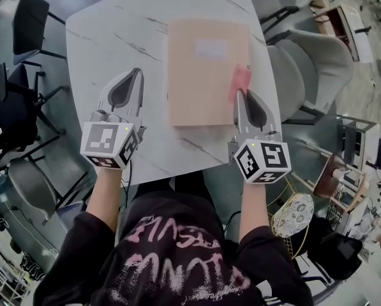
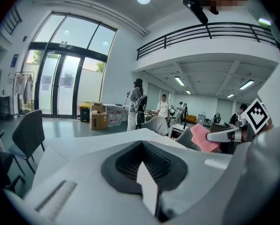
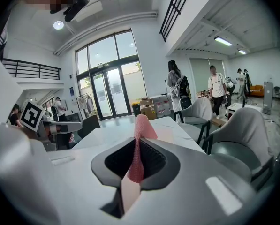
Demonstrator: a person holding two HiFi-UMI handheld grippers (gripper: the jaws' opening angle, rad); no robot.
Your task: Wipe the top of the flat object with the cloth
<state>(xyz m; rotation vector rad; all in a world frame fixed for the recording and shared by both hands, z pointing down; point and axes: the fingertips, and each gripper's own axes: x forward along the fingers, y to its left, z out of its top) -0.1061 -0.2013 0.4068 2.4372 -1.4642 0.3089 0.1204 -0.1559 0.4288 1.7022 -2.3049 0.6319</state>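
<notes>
The left gripper (image 1: pixel 136 74) and the right gripper (image 1: pixel 240 94) had pale grey shells that narrowed toward the fingers (image 2: pixel 148 191). Each shell had a dark, teardrop-shaped recess, ribbed inside. Behind the fingers, at the rear of each shell, sat a white cube (image 1: pixel 110 144) printed with black square markers. The person wore a black short-sleeved top (image 1: pixel 177 260) with pink lettering.

A white marble-patterned table (image 1: pixel 107 37) stood in the middle. Grey padded chairs (image 1: pixel 318 59) were at two o'clock, and black plastic chairs (image 1: pixel 14 116) at nine o'clock.
</notes>
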